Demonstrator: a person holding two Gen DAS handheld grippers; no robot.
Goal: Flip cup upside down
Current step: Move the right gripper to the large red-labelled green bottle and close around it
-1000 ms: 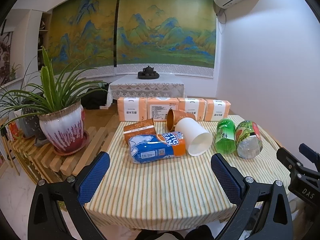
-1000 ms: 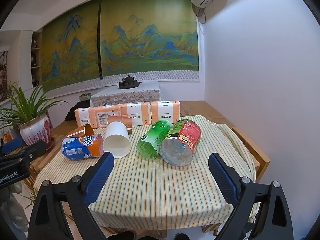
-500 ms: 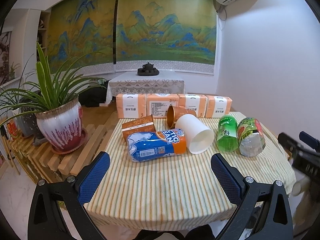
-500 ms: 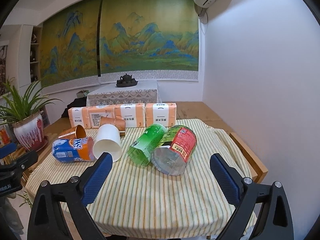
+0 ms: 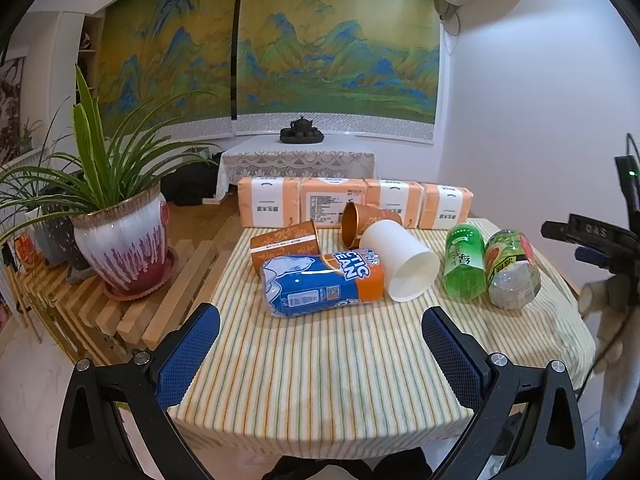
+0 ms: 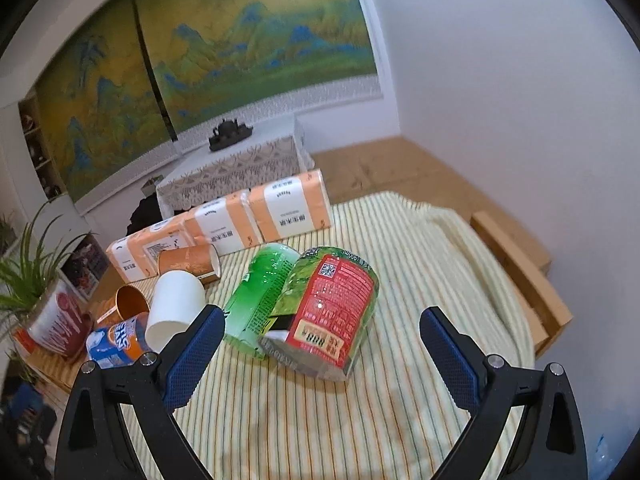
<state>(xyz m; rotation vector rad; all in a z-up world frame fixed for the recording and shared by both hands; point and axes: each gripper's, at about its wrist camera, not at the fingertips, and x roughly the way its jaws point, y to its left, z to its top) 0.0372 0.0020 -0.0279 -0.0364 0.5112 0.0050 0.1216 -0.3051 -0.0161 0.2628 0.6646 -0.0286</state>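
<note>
On the striped tablecloth [image 5: 320,364] the white cup [image 5: 400,260] lies on its side, mouth toward the camera, touching the blue-orange bottle [image 5: 320,284] and an orange cup [image 5: 360,222]. Green bottle [image 5: 464,264] and red-label bottle [image 6: 332,312] lie just right. Left gripper [image 5: 320,356] and right gripper [image 6: 320,356] both gape wide, empty, short of the clutter.

Left gripper [image 5: 320,344]: black angular frame with triangular cut-outs, silver screw heads at the finger joints, blue fingers [image 5: 188,354] with dimpled pads. Right gripper [image 6: 320,344]: identical black frame, silver screws, blue textured pads. From the left wrist view, its black housing carries faint lettering, a green indicator light, a thin cable.
</note>
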